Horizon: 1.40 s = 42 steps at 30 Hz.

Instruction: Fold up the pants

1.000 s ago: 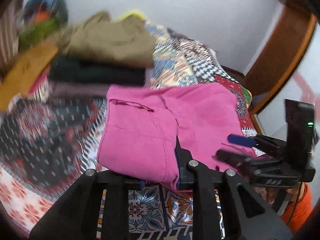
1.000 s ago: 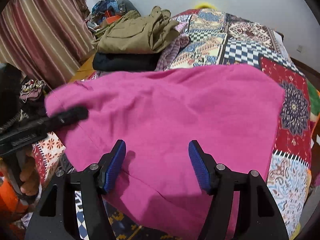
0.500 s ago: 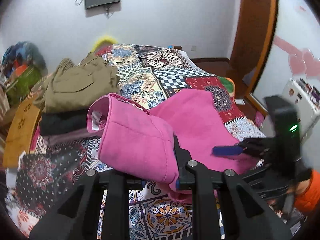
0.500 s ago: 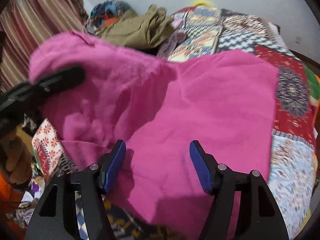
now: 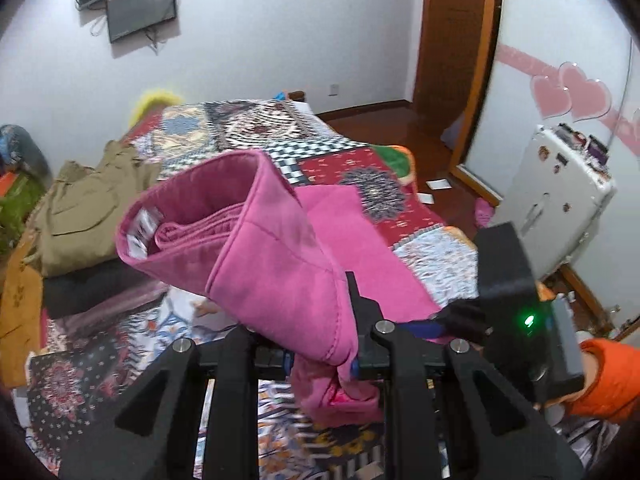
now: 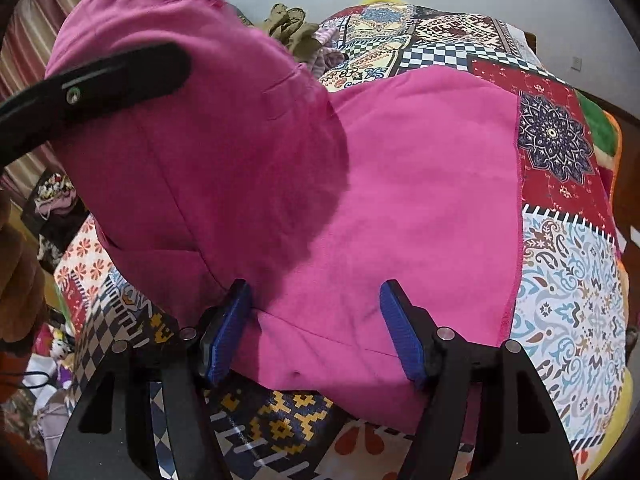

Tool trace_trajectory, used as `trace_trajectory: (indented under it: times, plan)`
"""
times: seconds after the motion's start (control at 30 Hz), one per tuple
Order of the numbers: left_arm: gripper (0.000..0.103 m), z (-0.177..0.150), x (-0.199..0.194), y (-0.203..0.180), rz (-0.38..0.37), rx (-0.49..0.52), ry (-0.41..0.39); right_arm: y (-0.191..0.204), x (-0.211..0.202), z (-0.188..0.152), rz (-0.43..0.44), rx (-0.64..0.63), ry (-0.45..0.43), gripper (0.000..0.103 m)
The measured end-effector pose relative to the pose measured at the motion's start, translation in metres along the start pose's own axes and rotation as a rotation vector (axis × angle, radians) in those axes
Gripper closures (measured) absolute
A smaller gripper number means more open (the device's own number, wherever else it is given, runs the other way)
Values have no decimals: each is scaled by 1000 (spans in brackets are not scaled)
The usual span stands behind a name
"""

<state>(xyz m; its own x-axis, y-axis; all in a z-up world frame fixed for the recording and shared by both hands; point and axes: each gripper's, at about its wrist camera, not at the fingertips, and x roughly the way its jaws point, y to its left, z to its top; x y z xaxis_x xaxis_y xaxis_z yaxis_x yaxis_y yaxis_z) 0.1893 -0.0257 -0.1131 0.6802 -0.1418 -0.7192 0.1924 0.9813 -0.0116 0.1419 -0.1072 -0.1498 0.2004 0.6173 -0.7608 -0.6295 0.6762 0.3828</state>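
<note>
The pink pants lie on the patterned bedspread. My left gripper is shut on the waistband end of the pants and holds it lifted above the bed, so the fabric arches up and the white label shows inside. In the right wrist view the left gripper appears at the upper left with the raised fabric. My right gripper is open, its blue pads astride the flat near part of the pants, low over the cloth. It shows in the left wrist view at the right.
A stack of folded clothes with olive pants on top sits at the left of the bed. A white cabinet and a wooden door frame stand to the right. Striped curtains hang at the left.
My left gripper has lifted the waistband end higher and carried it over toward the right. The right gripper has stayed open over the flat part.
</note>
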Motion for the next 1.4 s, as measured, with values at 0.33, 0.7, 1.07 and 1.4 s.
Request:
trace_trajectory:
  times: [0.33, 0.7, 1.07, 1.4]
  plan:
    - [83, 12, 14, -6, -144, -93, 49, -3, -10, -7, 2, 45, -45, 39]
    - [84, 14, 19, -26, -195, -35, 71, -25, -35, -27, -70, 97, -41, 39]
    - [84, 13, 42, -47, -250, -12, 133, -43, -56, -32, -39, 167, -101, 38]
    - [84, 11, 61, -67, -280, 19, 196, -71, -66, -50, -87, 251, -84, 38]
